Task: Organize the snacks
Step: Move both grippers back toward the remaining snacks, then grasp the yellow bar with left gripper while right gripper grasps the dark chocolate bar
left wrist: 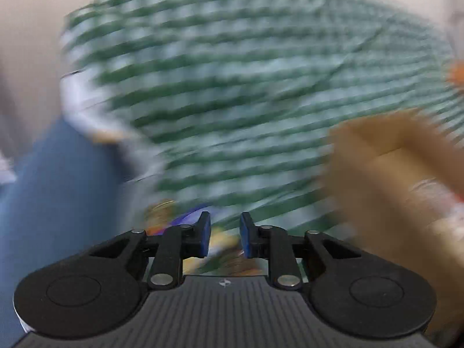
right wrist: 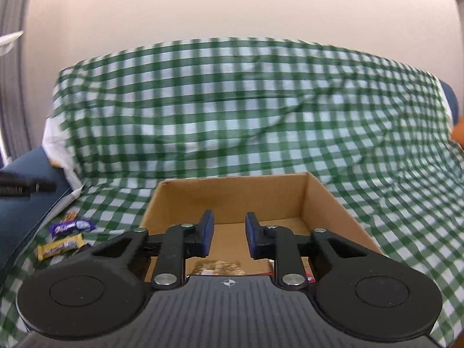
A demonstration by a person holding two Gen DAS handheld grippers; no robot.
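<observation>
Snack bars, purple (right wrist: 72, 226) and yellow (right wrist: 61, 246), lie on the checked cloth (right wrist: 232, 110) left of the cardboard box (right wrist: 327, 203); I'd steady the blurred left gripper (left wrist: 225, 239) first, since both it and the right gripper (right wrist: 229, 239) show a narrow gap, pinching nothing

A green-and-white checked cloth (right wrist: 246, 110) is lying under a tan cardboard box (right wrist: 333, 211), beside purple (right wrist: 72, 226) and yellow (right wrist: 59, 248) wrappers.
</observation>
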